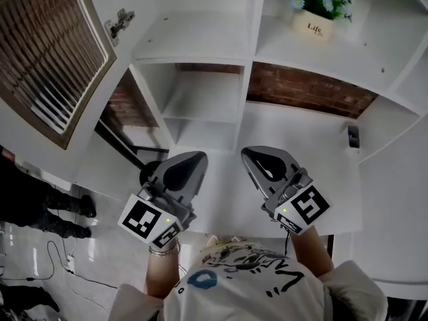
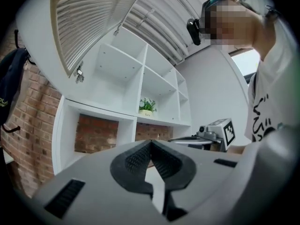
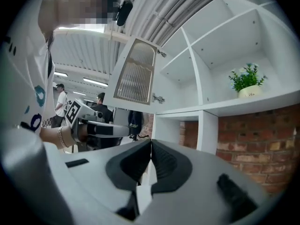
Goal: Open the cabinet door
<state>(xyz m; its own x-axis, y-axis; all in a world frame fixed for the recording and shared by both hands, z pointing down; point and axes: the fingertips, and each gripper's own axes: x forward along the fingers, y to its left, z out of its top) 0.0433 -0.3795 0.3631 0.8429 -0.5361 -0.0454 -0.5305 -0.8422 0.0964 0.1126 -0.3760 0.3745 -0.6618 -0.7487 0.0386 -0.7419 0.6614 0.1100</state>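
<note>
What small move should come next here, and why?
Probably just rest both grippers: the cabinet door already stands swung wide off the shelf unit, and the left gripper and right gripper are shut, empty and apart from it.

At the bottom centre of the head view we see a white T-shirt [image 1: 247,289] printed with loose black scribbles and a blue ring-shaped mark; its short sleeves spread pale toward both lower corners. A silvery bracelet [image 1: 162,249] circles the wrist at lower left. The left tongs [image 1: 198,156] and right tongs [image 1: 249,154] have smooth grey shells and black ribbed pads. Each carries a cube faced with black-and-white square markers, the left cube [image 1: 150,223] and the right cube [image 1: 304,207], each showing a small green light.
</note>
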